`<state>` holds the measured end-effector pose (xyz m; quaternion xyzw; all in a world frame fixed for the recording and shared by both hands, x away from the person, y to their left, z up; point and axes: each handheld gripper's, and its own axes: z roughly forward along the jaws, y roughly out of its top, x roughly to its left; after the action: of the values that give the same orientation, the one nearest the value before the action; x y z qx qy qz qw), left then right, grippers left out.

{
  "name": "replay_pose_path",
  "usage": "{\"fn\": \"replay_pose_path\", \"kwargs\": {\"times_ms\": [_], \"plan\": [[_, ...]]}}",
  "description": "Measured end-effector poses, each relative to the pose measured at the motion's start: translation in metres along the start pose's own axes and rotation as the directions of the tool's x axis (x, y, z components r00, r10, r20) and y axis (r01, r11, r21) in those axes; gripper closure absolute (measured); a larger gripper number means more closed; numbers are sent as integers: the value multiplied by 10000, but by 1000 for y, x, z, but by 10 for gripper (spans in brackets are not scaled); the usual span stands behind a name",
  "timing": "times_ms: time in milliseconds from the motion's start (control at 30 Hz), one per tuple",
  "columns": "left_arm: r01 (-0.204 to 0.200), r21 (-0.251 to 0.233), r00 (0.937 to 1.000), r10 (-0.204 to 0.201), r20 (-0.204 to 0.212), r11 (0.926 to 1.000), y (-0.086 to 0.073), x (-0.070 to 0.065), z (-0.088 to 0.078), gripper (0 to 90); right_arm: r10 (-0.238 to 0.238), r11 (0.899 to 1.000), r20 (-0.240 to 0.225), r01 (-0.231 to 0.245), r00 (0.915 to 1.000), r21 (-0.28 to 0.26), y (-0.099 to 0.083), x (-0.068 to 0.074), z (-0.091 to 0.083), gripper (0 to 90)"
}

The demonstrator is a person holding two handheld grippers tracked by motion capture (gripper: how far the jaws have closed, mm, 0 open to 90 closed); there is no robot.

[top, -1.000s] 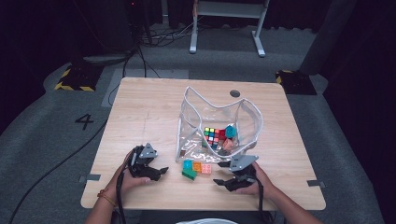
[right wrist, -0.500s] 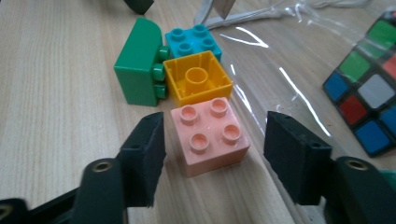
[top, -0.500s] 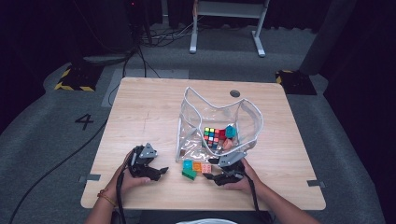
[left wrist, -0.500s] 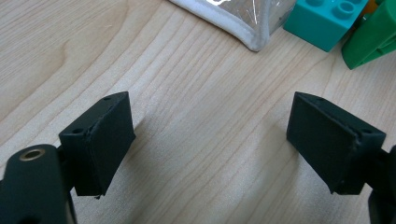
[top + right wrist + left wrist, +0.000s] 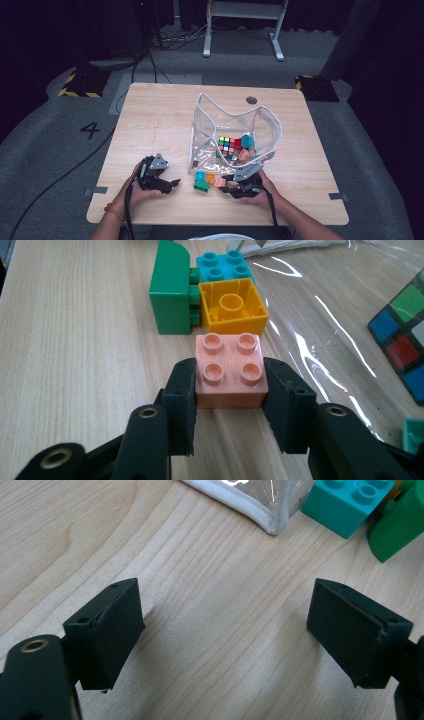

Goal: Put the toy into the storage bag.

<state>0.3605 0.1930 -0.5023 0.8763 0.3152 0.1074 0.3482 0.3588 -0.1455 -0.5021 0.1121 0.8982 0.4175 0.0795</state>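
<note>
Jaws: my right gripper (image 5: 229,390) just closed onto the pink brick (image 5: 230,371), left gripper (image 5: 225,640) wide apart, idle | brick near tabletop's front edge, touching yellow brick (image 5: 232,307) | risk: shallow grip, could slip or drag neighbours when lifted toward clear bag (image 5: 235,132)

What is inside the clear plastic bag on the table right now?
Inside the clear plastic bag lie a colour puzzle cube, a teal brick and a pink brick. Anything beneath them is covered.

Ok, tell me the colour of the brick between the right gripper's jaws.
Pink brick, clearest in the right gripper view.
</note>
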Motion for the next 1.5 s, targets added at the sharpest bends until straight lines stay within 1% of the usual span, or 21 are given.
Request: {"fn": "replay_pose_path", "kwargs": {"times_ms": [33,133,167,400,433,467,500,633,700,733,833,900,933,967,1000,1100,1267,1300,1400,1467,1500], "plan": [[-1,2,10000,1,0,10000,0,0,0,150,-298,9996,47,298,9995,37,0,0,-4,592],[-3,1,10000,3,1,10000,0,0,0,151,-341,9993,-22,340,9994,-124,-1,1,-9,593],[-4,2,10000,4,-1,10000,0,0,0,151,113,9998,-48,-112,9999,162,-1,3,-16,593],[6,-8,10000,-6,-15,10000,0,0,0,150,106,9998,86,-104,9999,-196,-3,3,-40,593],[22,-9,10000,-22,-26,10000,0,0,0,151,28,9999,153,-25,9999,-171,-7,2,-50,593],[22,-9,10000,-22,-26,10000,0,0,0,150,28,9999,153,-25,9999,-171,-7,2,-50,593],[28,-8,10000,-28,-25,10000,0,0,0,150,-309,9992,176,313,9994,-244,-9,0,-54,593],[31,-9,10000,-31,-19,10000,0,0,0,151,10,9999,586,-2,9983,-146,-25,-5,-81,594],[30,-9,10000,-30,-17,10000,0,0,0,151,174,9998,645,-165,9978,-145,-28,-6,-86,594],[33,-9,10000,-33,-20,10000,0,0,0,151,429,9990,885,-414,9951,-187,-34,-9,-96,594],[36,-18,10000,-36,-27,10000,0,-1,0,150,627,9980,1104,-609,9919,-197,-41,-12,-106,594],[33,-7,10000,-33,-23,10000,0,-1,0,150,1015,9947,1488,-983,9836,-289,-52,-17,-120,594],[33,-7,10000,-33,-23,10000,0,-1,0,151,1015,9947,1488,-983,9836,-289,-52,-17,-120,594],[38,-18,10000,-38,-32,10000,0,-1,0,151,1227,9924,1810,-1187,9758,-330,-59,-21,-129,594],[38,-18,10000,-38,-32,10000,0,-1,0,151,1227,9924,1810,-1187,9758,-330,-59,-21,-129,594],[39,-11,10000,-39,-21,10000,0,-1,0,151,1626,9863,2390,-1508,9573,-669,-67,-29,-145,594],[40,-11,10000,-40,-20,10000,0,0,0,150,2086,9761,2804,-1818,9369,-1189,-74,-47,-169,594],[40,-12,10000,-40,-20,10000,0,0,0,150,2223,9725,2948,-1899,9294,-1346,-73,-57,-177,594],[43,-13,10000,-43,-18,10000,0,-1,0,150,2264,9719,3170,-1921,9210,-1360,-72,-63,-181,594],[40,-11,10000,-40,-18,10000,0,0,0,150,2323,9702,3180,-1960,9192,-1423,-68,-70,-185,594],[46,-13,10000,-46,-16,10000,0,0,0,150,2199,9738,3323,-1864,9172,-1300,-64,-73,-187,594]]}}
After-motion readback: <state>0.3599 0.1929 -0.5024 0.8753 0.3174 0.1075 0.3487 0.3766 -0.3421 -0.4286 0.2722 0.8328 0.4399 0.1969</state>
